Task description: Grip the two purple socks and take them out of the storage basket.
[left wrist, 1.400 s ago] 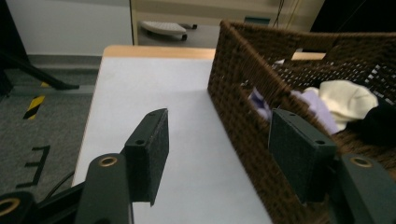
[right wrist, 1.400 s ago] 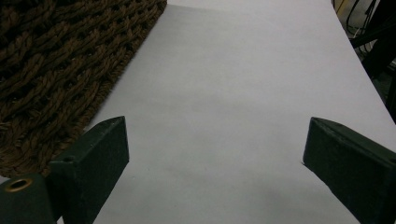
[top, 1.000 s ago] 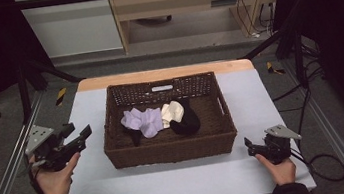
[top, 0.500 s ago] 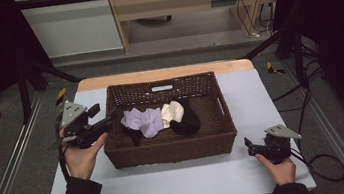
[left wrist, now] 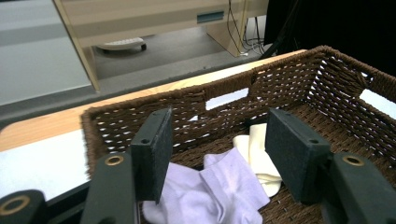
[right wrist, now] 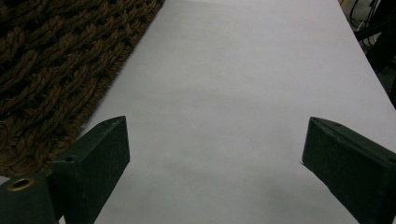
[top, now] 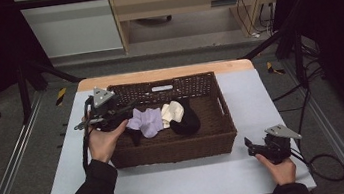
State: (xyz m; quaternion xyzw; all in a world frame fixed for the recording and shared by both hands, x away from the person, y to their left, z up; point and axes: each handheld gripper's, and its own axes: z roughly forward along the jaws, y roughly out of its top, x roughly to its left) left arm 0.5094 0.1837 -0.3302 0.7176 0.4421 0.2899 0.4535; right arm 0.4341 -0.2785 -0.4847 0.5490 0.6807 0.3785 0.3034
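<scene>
My left gripper (top: 121, 115) hangs over the left rim of the brown wicker basket (top: 216, 139), its nose aimed inward at the heap of socks. Its jaws stand wide — they have just been closing a little — and nothing is pinched between them yet. Through the left gripper view I look along both black pads: the lavender sock (left wrist: 219, 186) lies below and between them on the basket floor, not touched by either pad, and the cream sock (left wrist: 259, 154) lies just behind it, toward the right-hand pad.

From the high view the lavender sock (top: 147, 122) sits left of centre in the basket, the cream sock (top: 172, 112) touching its right side, and a black sock (top: 188, 120) lying against the cream one, farther right. A dark scrap peeks out under the lavender sock's near edge; I cannot tell what it is.

My right gripper (top: 255, 147) rests low on the pale counter (top: 182, 186) beside the basket's near right corner. Its jaws are spread wide with only bare counter between them — the woven basket wall (right wrist: 51, 70) runs along the left of the right gripper view, apart from the pads.
</scene>
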